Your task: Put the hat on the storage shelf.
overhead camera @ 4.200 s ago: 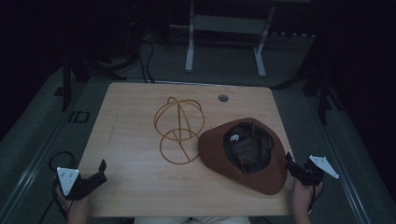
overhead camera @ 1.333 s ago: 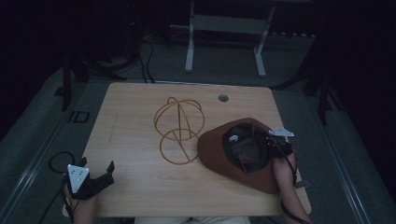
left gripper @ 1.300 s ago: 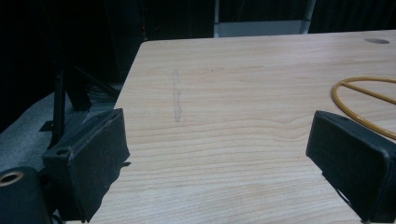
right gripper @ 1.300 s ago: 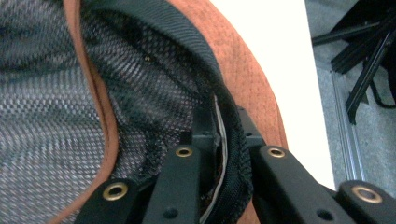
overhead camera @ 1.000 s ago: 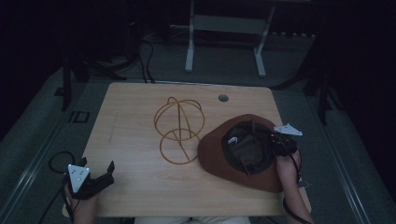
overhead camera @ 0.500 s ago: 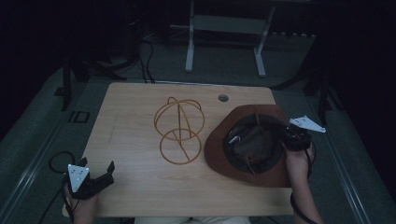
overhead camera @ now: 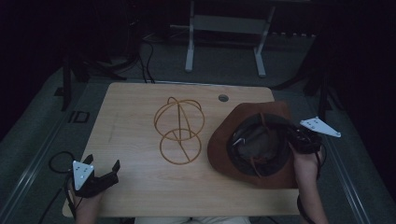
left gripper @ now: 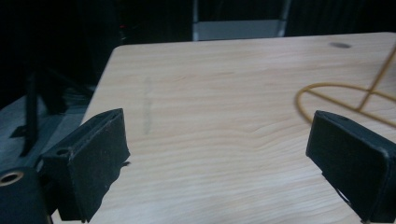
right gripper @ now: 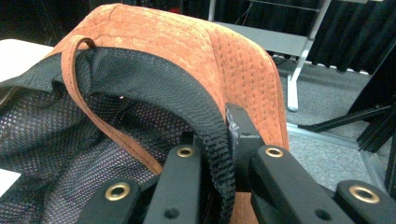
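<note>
A brown suede hat (overhead camera: 233, 144) with a black mesh lining is tilted up off the wooden table (overhead camera: 135, 107) at the right, opening upward. My right gripper (overhead camera: 295, 138) is shut on the hat's inner black band at its right side; in the right gripper view the jaws pinch the band (right gripper: 219, 154) with the brim (right gripper: 224, 51) curving above. A gold wire hat stand (overhead camera: 180, 130) stands at the table's middle, left of the hat. My left gripper (overhead camera: 103, 175) rests open near the front left corner, its pads (left gripper: 93, 154) wide apart over bare wood.
A round cable hole (overhead camera: 223, 98) sits near the table's far edge. A white-legged frame (overhead camera: 224, 42) stands on the floor beyond. A cable (overhead camera: 58, 161) loops off the left front edge. The stand's base ring (left gripper: 336, 98) lies ahead-right of the left gripper.
My right gripper came onto the hat from the table's right edge, closed on its inner band and lifted its right side up and to the right. The left gripper stayed put.
</note>
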A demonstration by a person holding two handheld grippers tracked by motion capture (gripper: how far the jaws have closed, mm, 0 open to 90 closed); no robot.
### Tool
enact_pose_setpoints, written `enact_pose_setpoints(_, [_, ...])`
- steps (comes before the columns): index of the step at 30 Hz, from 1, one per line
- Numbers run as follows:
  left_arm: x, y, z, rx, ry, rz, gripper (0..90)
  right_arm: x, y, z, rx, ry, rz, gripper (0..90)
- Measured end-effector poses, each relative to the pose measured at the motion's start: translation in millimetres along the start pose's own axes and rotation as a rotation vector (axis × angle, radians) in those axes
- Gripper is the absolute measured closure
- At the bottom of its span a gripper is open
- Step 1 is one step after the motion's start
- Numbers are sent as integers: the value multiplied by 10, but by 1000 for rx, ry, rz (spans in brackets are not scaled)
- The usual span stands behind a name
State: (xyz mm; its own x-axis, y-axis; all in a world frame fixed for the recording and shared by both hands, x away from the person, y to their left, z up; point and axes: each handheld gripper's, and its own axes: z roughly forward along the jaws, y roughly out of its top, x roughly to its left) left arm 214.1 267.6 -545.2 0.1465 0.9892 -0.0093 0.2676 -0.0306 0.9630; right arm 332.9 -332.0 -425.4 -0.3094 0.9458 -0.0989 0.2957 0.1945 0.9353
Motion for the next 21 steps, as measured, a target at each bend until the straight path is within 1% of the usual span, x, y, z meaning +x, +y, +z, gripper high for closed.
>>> enact_pose_setpoints(1, [0, 0, 0, 0, 0, 0, 59, 0, 0, 0, 0, 0, 0, 842])
enact_pose_setpoints(2, [-42, 86, -30, -10, -36, 1, 60, 3, 13, -15, 2, 1, 3, 842])
enact_pose_setpoints(3, [-42, 86, -30, -10, -36, 1, 60, 4, 19, -23, -1, 0, 0, 842])
enact_pose_setpoints(4, [-100, 183, -61, -20, -66, 13, 60, 4, 25, -32, -3, 0, 2, 842])
enact_pose_setpoints(5, [-100, 183, -61, -20, -66, 13, 60, 4, 25, -32, -3, 0, 2, 842])
enact_pose_setpoints(6, [-127, 236, -81, -22, -79, 19, 60, 2, 32, -38, -5, 1, 2, 841])
enact_pose_setpoints(7, [-150, 294, -98, -27, -99, 13, 60, 2, 39, -46, -7, 1, 3, 842])
enact_pose_setpoints(9, [-201, 421, -144, -40, -134, -5, 60, 5, 49, -57, -7, 0, 9, 842])
enact_pose_setpoints(10, [-262, 563, -187, -45, -155, 5, 64, 10, 50, -57, -6, 1, 7, 841])
enact_pose_setpoints(11, [-262, 563, -187, -45, -155, 5, 64, 10, 50, -57, -6, 1, 7, 841])
enact_pose_setpoints(12, [-294, 635, -205, -52, -163, 9, 64, 27, 48, -54, -1, -2, 2, 841])
enact_pose_setpoints(14, [-353, 781, -233, -64, -182, 4, 64, 34, 47, -54, -1, -1, 3, 841])
enact_pose_setpoints(17, [-443, 982, -238, -87, -219, 8, 64, 45, 53, -53, -3, -4, -3, 841])
enact_pose_setpoints(18, [-477, 1044, -232, -97, -234, 10, 64, 46, 56, -55, -5, -3, -2, 841])
enact_pose_setpoints(19, [-561, 1164, -212, -116, -245, 38, 64, 44, 64, -62, -8, 1, 1, 841])
enact_pose_setpoints(20, [-561, 1164, -212, -116, -245, 38, 64, 41, 67, -66, -11, 2, 5, 841])
enact_pose_setpoints(21, [-605, 1220, -196, -126, -259, 50, 64, 35, 70, -70, -12, 6, 12, 841])
